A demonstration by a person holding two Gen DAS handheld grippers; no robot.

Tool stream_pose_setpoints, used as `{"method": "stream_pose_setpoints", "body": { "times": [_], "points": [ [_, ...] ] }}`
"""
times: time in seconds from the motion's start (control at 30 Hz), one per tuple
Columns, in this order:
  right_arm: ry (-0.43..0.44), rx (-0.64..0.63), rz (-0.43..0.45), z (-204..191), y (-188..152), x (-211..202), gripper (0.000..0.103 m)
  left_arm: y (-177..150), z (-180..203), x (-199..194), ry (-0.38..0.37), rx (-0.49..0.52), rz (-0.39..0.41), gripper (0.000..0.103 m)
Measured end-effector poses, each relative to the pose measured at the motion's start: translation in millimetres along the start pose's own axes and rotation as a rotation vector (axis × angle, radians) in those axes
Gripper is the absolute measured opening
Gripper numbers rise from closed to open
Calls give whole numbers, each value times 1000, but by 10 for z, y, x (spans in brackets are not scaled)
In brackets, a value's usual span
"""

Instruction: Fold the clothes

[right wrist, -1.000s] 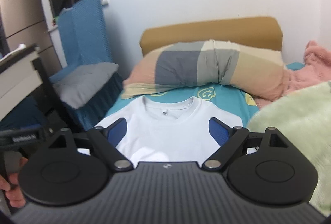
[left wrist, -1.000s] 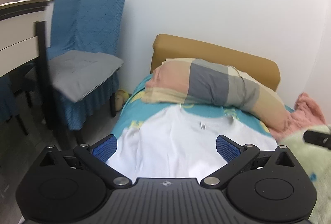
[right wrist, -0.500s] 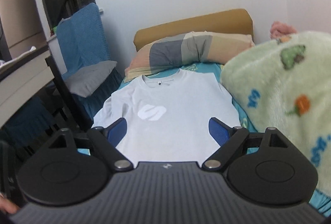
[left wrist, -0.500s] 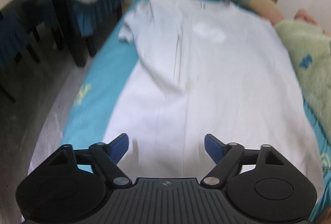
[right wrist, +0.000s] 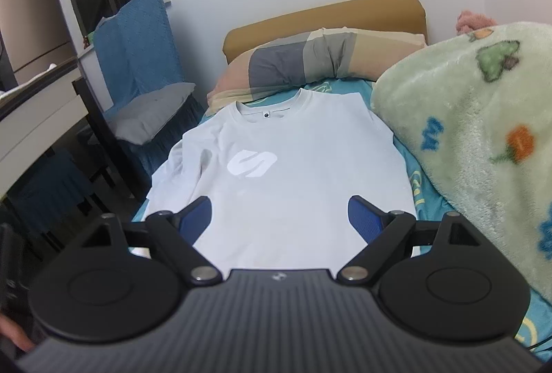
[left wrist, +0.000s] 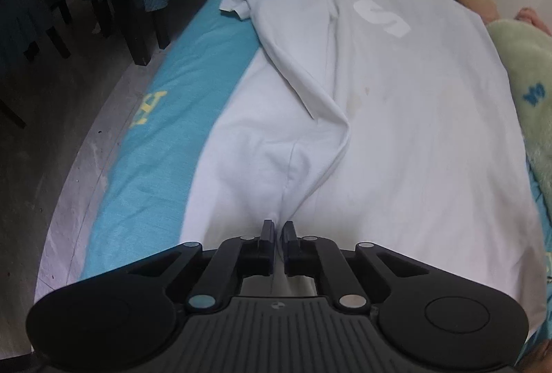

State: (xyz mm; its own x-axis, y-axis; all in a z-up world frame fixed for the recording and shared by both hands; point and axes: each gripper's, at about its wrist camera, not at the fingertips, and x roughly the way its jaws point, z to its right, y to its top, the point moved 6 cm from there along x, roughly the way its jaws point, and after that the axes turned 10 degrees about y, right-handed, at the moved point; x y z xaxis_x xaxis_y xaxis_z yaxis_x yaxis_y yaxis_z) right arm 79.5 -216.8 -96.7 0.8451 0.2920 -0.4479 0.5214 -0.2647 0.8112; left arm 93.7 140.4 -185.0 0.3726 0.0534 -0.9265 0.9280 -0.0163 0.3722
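While the white T-shirt lies chest-up on the bed, collar toward the pillow: left tongs pinched shut on a hem ridge — lift slowly, keeping the cloth taut. Right tongs gape empty above the hem — best to grip the opposite corner before folding.

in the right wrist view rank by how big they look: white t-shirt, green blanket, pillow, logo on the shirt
1. white t-shirt and green blanket: too alike to rank, and the blanket lies nearer the camera.
2. pillow, farther back, so likely larger than it looks.
3. logo, plainly smallest.
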Motion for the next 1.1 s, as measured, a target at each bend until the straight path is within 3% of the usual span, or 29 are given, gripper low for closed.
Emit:
{"method": "stream_pose_setpoints", "body": {
  "times": [0.13,0.3,0.4,0.5,0.67,0.77,0.9,1.1],
  "points": [
    [4,23,4,26,18,34,87,157,-337,-119,52,-15,-31,1],
    [8,40,-1,44,17,77,87,276,-985,-77,153,-116,-72,1],
    [7,38,-7,36,4,102,87,266,-1184,-10,129,-189,-87,2],
    [9,28,-13,8,0,137,87,230,-1121,16,89,-177,-117,8],
    [3,13,-22,-28,-11,170,87,219,-749,-152,60,-65,-121,49],
    [0,4,-28,-44,-23,190,87,197,-442,-266,45,8,-126,63],
    [0,5,-31,-44,-21,207,87,114,-58,-268,39,68,-161,69],
    [-4,26,-30,-1,-45,186,87,-17,212,-202,112,170,-188,71]
  ]
}}
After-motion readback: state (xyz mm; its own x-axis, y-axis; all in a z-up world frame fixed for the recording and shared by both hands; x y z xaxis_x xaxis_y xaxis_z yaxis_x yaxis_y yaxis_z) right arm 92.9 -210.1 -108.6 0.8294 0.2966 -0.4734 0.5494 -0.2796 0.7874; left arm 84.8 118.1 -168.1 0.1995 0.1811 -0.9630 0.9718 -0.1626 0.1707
